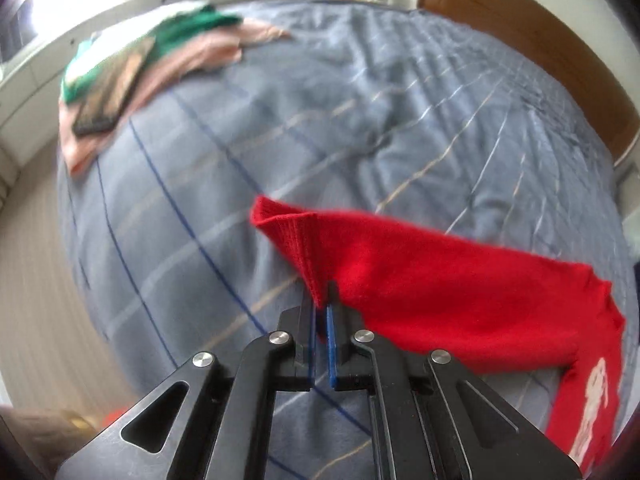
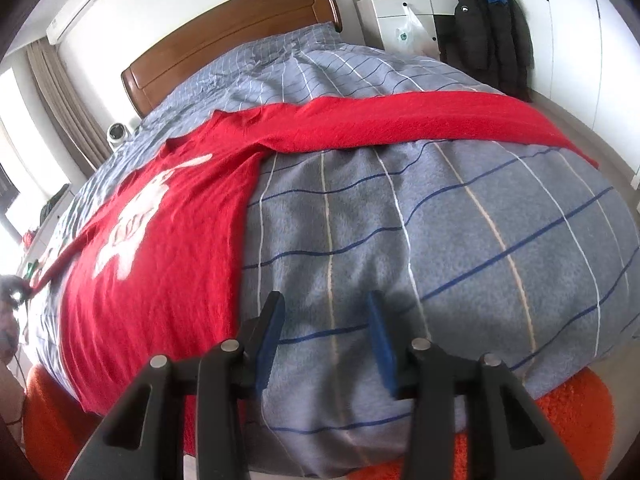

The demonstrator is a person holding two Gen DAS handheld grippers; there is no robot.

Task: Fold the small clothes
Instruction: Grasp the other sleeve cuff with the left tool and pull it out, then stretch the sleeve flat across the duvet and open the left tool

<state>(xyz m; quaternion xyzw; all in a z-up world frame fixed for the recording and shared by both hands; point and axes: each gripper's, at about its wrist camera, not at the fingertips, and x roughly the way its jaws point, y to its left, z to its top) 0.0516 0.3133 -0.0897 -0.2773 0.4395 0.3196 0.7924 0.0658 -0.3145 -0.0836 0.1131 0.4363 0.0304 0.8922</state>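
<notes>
Left claw (image 1: 322,300) clamps red sweater (image 1: 440,300) cuff; right claw (image 2: 324,312) released; far pile (image 1: 132,72) blurred.

Your red sweater (image 2: 168,248) with its white motif lies on a grey-blue quilt (image 2: 440,240) checked in navy and white; green and pink clothes (image 1: 168,48) at ten o'clock

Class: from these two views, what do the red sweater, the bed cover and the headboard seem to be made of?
Red sweater: apparently knitted yarn, ribbed cuff, matte fuzzy surface.
Bed cover: probably brushed fleece-like fabric, soft nap, striped check.
Headboard: seemingly wood, brown with glossy sheen.
</notes>
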